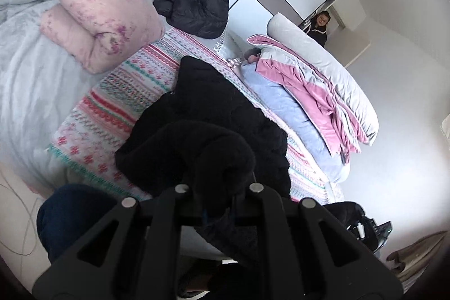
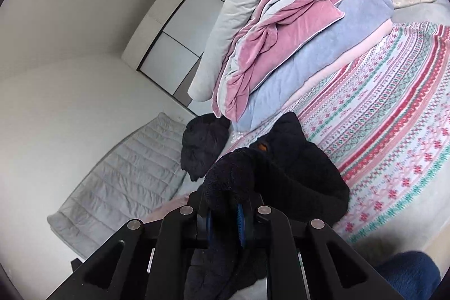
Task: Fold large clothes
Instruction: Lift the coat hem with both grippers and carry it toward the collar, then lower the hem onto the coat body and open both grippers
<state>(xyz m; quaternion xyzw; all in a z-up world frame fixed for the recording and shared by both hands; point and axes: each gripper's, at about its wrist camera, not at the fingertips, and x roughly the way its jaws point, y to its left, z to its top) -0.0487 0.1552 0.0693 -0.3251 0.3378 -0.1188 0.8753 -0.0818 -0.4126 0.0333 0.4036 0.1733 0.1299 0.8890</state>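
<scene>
Both claws are clenching the same black fleece garment [image 1: 213, 114]: left claw [image 1: 218, 196] gripping one bunched edge, right claw [image 2: 225, 208] gripping another. The rest of the garment is trailing onto the patterned blanket [image 2: 393, 108] on the bed. Risks: thick pile is bunching between the pads, so a layer could be slipping out; uneven pull would be skewing the fold; the dragging hem might be catching the other black jacket [image 1: 194, 9] lying nearby.

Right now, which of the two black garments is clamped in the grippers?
The fleecy black garment nearest both cameras; the puffy black jacket lies untouched beside the pink floral quilt.
</scene>
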